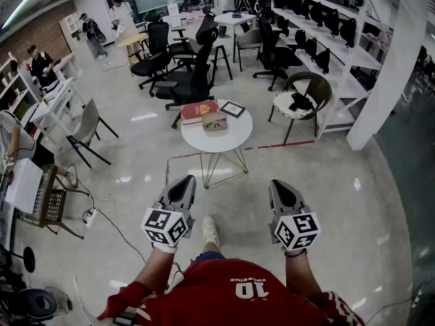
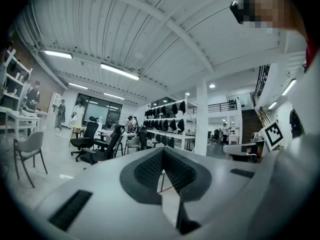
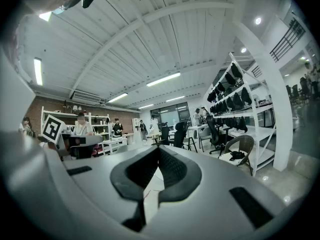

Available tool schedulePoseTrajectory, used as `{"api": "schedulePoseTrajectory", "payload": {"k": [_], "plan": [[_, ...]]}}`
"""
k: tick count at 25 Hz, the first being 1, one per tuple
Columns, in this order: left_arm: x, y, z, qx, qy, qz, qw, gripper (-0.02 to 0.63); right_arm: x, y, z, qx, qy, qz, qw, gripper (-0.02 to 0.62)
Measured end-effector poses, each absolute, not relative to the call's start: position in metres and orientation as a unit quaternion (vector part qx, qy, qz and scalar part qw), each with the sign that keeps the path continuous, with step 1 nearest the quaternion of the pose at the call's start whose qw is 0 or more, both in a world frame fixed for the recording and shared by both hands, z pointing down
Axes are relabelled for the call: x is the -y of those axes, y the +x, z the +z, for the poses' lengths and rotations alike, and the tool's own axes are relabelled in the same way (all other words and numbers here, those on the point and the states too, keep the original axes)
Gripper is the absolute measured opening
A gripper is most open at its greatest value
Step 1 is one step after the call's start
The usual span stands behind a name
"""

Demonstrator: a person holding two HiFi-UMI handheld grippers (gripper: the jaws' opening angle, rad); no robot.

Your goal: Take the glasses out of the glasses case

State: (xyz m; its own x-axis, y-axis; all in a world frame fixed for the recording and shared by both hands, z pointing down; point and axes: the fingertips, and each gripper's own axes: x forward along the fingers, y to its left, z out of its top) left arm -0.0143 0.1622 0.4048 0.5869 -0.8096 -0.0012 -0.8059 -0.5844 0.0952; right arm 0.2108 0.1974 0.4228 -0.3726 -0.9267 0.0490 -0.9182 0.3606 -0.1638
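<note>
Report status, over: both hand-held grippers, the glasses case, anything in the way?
Left hand-held gripper and right hand-held gripper shut, empty. Glasses case on round table ahead, untouched. Red book beside it, not blocking.

We see a round white table [image 1: 228, 141] with wire legs ahead, a red hardcover book [image 1: 198, 111] and a small black-framed picture [image 1: 233, 109] on its far side. Black office chairs [image 1: 194, 80] stand beyond; a wicker chair [image 1: 309, 94] sits far right.
</note>
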Motion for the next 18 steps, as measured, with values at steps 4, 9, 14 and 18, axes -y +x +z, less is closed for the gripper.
{"api": "schedulePoseTrajectory", "payload": {"k": [4, 9, 14, 18], "plan": [[-0.162, -0.022, 0.401, 0.455, 0.889, -0.022, 0.041, 0.009, -0.199, 0.207, 0.416, -0.824, -0.561, -0.076, 0.025, 0.015], [-0.157, -0.027, 0.401, 0.456, 0.889, -0.027, 0.036, 0.009, -0.195, 0.201, 0.415, -0.824, -0.562, -0.071, 0.026, 0.017], [-0.156, -0.033, 0.401, 0.455, 0.889, -0.030, 0.039, 0.009, -0.196, 0.193, 0.415, -0.825, -0.561, -0.069, 0.021, 0.015], [-0.157, -0.035, 0.401, 0.457, 0.888, -0.031, 0.040, 0.009, -0.195, 0.192, 0.415, -0.826, -0.559, -0.068, 0.018, 0.017]]}}
